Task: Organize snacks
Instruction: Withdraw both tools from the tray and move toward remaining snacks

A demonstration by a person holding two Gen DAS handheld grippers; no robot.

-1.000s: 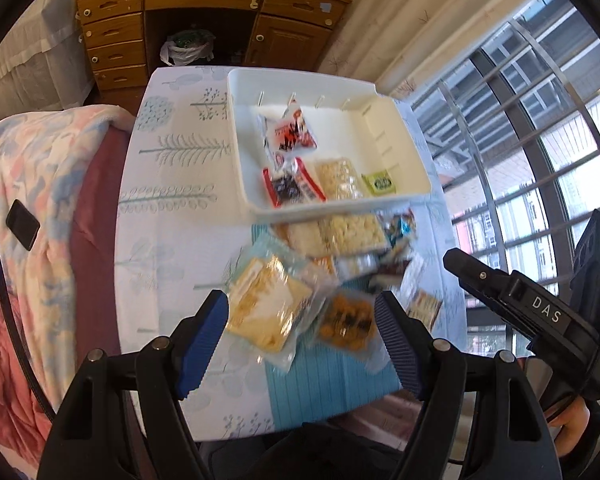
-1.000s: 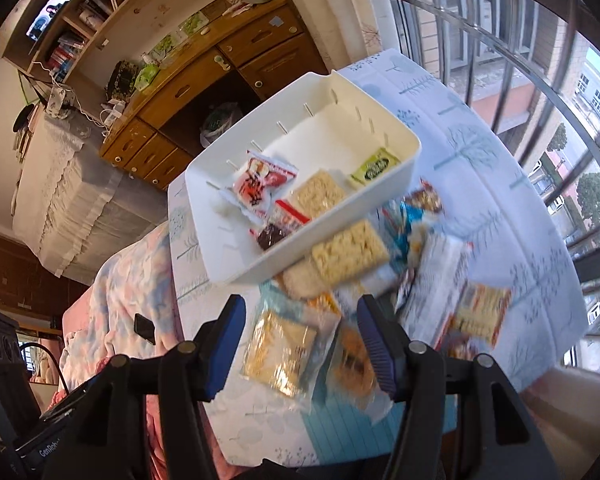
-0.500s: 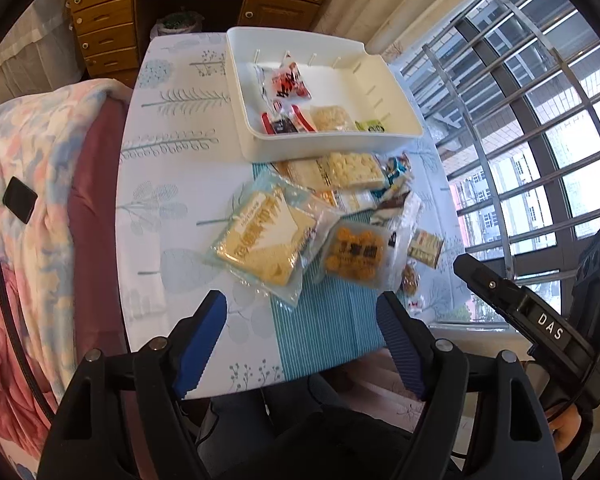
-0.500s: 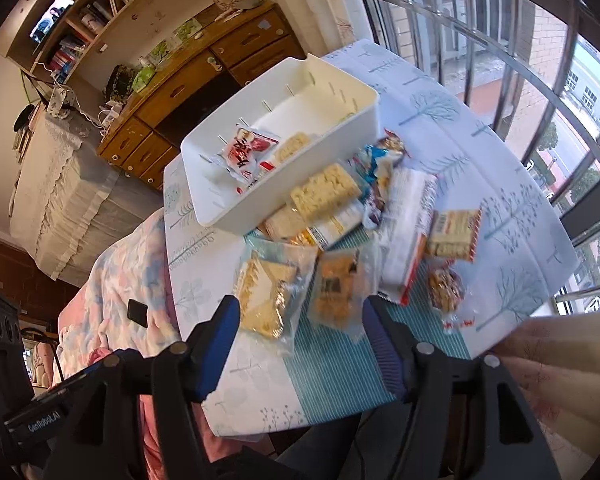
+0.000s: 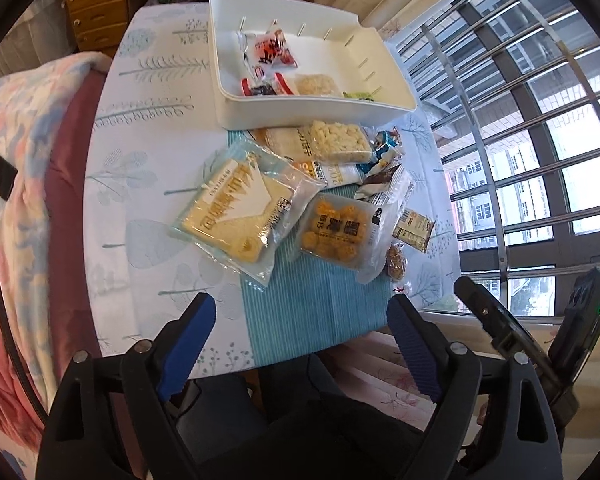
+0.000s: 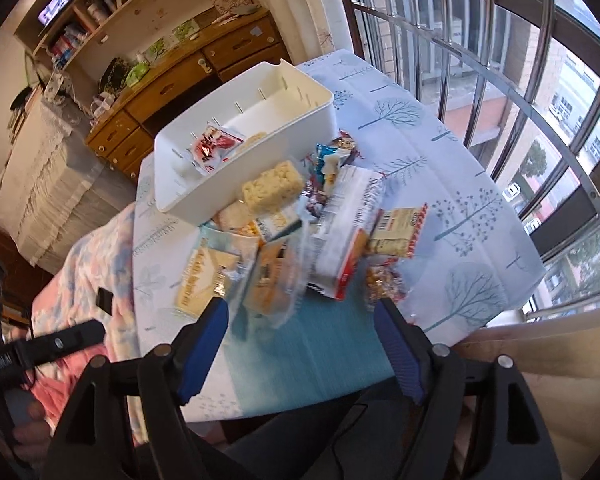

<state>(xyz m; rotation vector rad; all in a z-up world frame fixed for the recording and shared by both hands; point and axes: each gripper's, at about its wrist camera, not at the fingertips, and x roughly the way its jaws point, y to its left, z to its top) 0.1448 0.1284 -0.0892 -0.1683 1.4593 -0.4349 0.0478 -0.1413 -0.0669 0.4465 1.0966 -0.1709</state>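
Note:
A white bin (image 5: pixel 260 114) (image 6: pixel 204 196) sits on the far half of the table with a few small snack packs inside, among them a red-and-white pack (image 5: pixel 272 48) (image 6: pixel 214 146). In front of it lies a heap of snacks: a big yellow cracker bag (image 5: pixel 240 208) (image 6: pixel 204 276), an orange biscuit bag (image 5: pixel 338 230) (image 6: pixel 272 280), a puffed rice bar (image 5: pixel 340 142) (image 6: pixel 272 186) and several smaller packs. My left gripper (image 5: pixel 300 340) hangs over the table's near edge, jaws opening, nothing between them. My right gripper (image 6: pixel 304 340) is likewise above the near edge, jaws opening and empty.
The snacks lie on a teal striped mat (image 5: pixel 320 300) over a tree-print tablecloth (image 5: pixel 148 148). A bed with a floral quilt (image 5: pixel 24 128) borders the table on the left, window bars (image 5: pixel 500 140) on the right, a wooden desk (image 6: pixel 172 80) behind.
Both grippers have drawn back toward the near edge of the table, so the snacks and bin sit farther off. Both pairs of jaws stand wider than before.

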